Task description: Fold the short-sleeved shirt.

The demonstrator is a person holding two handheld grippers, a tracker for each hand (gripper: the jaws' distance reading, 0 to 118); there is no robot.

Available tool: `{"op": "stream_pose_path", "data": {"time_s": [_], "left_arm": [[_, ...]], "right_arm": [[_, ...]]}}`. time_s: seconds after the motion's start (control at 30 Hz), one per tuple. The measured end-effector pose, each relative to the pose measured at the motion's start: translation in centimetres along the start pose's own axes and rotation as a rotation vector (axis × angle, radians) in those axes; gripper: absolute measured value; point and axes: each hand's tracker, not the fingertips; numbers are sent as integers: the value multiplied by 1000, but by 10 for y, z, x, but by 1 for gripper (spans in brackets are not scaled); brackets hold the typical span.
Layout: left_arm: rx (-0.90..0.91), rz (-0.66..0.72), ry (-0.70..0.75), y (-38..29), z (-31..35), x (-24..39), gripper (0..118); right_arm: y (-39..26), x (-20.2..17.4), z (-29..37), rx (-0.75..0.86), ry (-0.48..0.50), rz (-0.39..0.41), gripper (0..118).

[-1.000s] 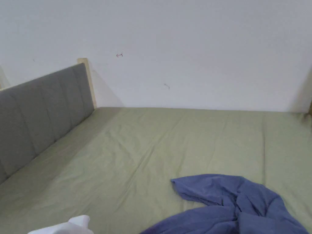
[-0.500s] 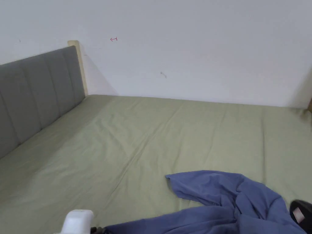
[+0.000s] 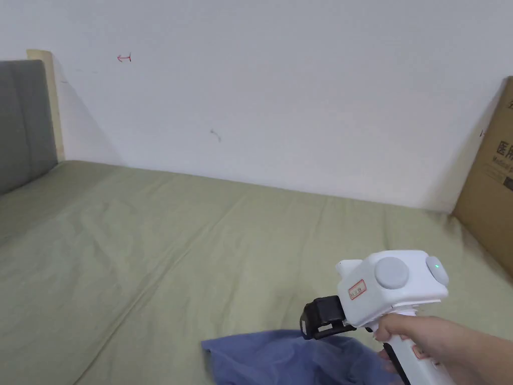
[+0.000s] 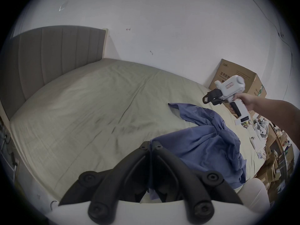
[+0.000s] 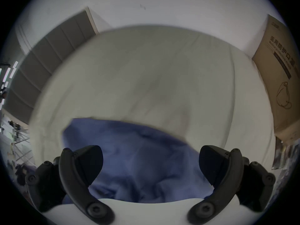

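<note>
- Olive-green sheet covers a bed against a plain white wall; the sheet is creased, with long seams running away from the wall.
- At one end of the bed stands a grey padded headboard with upright stitched panels and a pale wooden post at its wall-side edge.
- At the end of the bed opposite the headboard, a brown cardboard box leans against the wall.
- On the sheet lies the short-sleeved shirt, a soft blue-violet cloth, crumpled and bunched, not spread flat. It sits on the part of the bed far from the wall and far from the headboard, toward the box end.
- One flap of the shirt reaches out flat toward the wall, with a clear pointed corner; the rest is heaped in deep folds, and some of it hangs over the bed edge farthest from the wall.
- The left gripper has its jaws drawn together on an edge of the shirt, the cloth running down between them.
- The right gripper, white-bodied with black jaws, is held in a hand above the shirt's wall-side flap, not touching it.
- In its own view the right gripper's jaws stand wide apart with nothing between them, the blurred shirt below.
- From the head view, the right gripper hangs just above the shirt's corner.
</note>
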Motion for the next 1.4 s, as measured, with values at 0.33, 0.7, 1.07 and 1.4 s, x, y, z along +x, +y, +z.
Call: {"op": "stream_pose_path", "data": {"time_s": [0.33,0.7,1.07,1.4], "left_arm": [[-52,-5,24,-9,-11,-7,0],[-34,41,18,7,9,-5,0],[70,-57,-43,132,43,37,0],[204,-200,-46,314,67,109,0]], "right_arm": [[1,19,-47,-162,-83,-18,111],[-32,21,49,135,32,-46,2],[-117,75,293,452,13,-245,2],[-115,80,454,677,-51,-324,2]]}}
